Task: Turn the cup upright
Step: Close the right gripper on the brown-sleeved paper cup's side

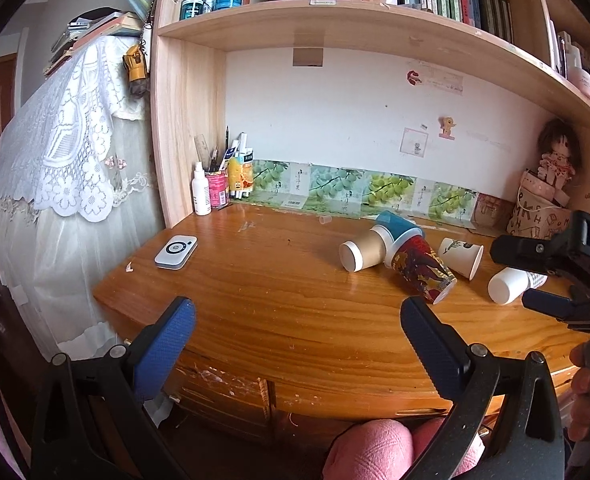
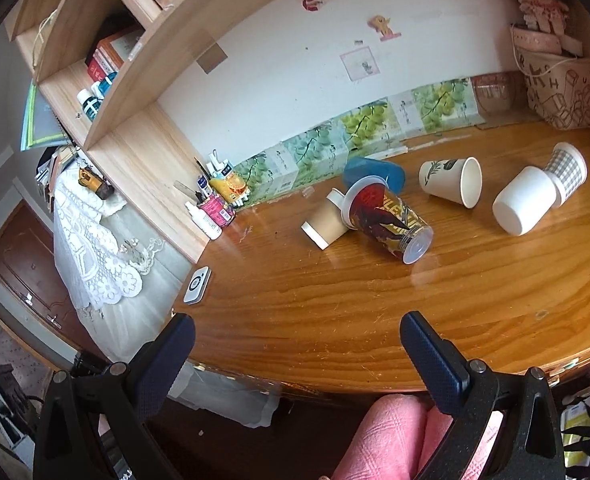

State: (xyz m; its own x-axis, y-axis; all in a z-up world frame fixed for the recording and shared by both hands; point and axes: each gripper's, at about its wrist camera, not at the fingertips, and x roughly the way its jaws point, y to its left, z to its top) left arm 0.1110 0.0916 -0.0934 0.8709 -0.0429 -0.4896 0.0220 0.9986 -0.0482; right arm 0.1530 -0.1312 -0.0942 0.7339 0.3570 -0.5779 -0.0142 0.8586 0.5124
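Observation:
Several cups lie on their sides on the wooden desk (image 1: 279, 304). A red printed cup (image 1: 421, 270) (image 2: 391, 222) lies in the middle, with a brown paper cup (image 1: 361, 254) (image 2: 327, 224) and a blue cup (image 1: 399, 226) (image 2: 375, 172) touching it. A white leaf-print cup (image 1: 463, 256) (image 2: 451, 182), a plain white cup (image 1: 507, 285) (image 2: 523, 200) and a checked cup (image 2: 569, 170) lie to the right. My left gripper (image 1: 295, 328) is open and empty over the desk's front edge. My right gripper (image 2: 295, 344) is open and empty; it shows at the right of the left wrist view (image 1: 551, 280).
A small white device (image 1: 175, 252) (image 2: 197, 285) lies at the desk's left. A pen holder and a spray bottle (image 1: 201, 190) stand at the back left. A fabric bag with a doll (image 1: 543, 212) (image 2: 563, 92) stands at the back right. Shelves hang overhead. Pink-clad knees (image 1: 375, 452) are below the desk.

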